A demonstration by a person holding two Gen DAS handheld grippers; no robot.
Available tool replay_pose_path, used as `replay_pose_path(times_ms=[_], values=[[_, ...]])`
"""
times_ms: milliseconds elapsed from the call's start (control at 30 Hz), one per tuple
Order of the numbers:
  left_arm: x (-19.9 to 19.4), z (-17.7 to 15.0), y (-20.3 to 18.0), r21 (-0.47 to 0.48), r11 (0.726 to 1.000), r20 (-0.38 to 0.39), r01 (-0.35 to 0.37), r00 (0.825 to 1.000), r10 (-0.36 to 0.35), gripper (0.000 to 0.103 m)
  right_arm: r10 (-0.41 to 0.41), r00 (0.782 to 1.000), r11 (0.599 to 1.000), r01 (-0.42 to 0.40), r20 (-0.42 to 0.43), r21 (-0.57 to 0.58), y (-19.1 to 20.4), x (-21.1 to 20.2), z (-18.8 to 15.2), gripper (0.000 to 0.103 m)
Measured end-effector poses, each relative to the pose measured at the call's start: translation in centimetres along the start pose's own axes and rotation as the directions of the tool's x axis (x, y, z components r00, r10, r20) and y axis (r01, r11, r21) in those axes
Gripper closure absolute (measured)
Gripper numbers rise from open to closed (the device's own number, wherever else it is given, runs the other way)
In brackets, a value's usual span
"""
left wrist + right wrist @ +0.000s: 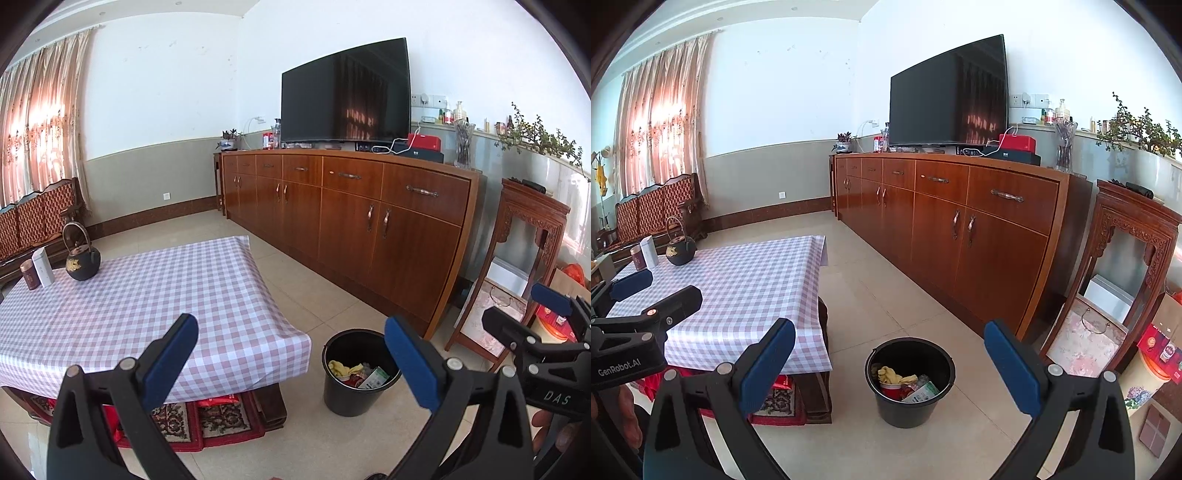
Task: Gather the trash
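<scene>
Both tongs are held up over the floor with their blue-padded jaws spread wide and nothing between them. The left tongs (291,363) hang over the near corner of the table (147,295), and the right tongs (890,369) sit just to their right, side by side at about the same height.

Just ahead of and below both, on the tiled floor (886,266), stands the black bucket (909,384), beside the table's near right corner and apart from it. It shows between the jaws of the right tongs and against the inside of the right jaw of the left tongs. The trash (905,386) lies inside it: a yellow crumpled piece, something red, and a green and white packet.

Under the table, a red patterned rug (207,417) shows on the floor.

Farther out, at the table's far left corner, stand a black iron kettle (82,258), a white box (43,266) and a small dark tin (29,274), close together.

Beyond, to the right of the tongs, a long wooden sideboard (960,229) runs along the wall, carrying a dark television (949,92).
</scene>
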State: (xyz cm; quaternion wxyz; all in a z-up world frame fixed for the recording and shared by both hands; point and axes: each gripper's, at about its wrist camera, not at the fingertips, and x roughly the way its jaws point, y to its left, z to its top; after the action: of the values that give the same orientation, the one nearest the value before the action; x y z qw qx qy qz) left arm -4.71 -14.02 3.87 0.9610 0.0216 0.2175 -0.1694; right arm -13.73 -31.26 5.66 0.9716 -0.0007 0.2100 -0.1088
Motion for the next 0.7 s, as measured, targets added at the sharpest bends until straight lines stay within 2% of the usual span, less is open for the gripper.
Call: replay_pose_path(times_ms=[700], values=[[-0.09,0.09,0.08,-0.002,1.000,-0.001,0.007,1.000,-0.007,0.001,-0.005,1.000,1.000,0.005,0.004,0.005,-0.24,0.21,0.04,0.000]])
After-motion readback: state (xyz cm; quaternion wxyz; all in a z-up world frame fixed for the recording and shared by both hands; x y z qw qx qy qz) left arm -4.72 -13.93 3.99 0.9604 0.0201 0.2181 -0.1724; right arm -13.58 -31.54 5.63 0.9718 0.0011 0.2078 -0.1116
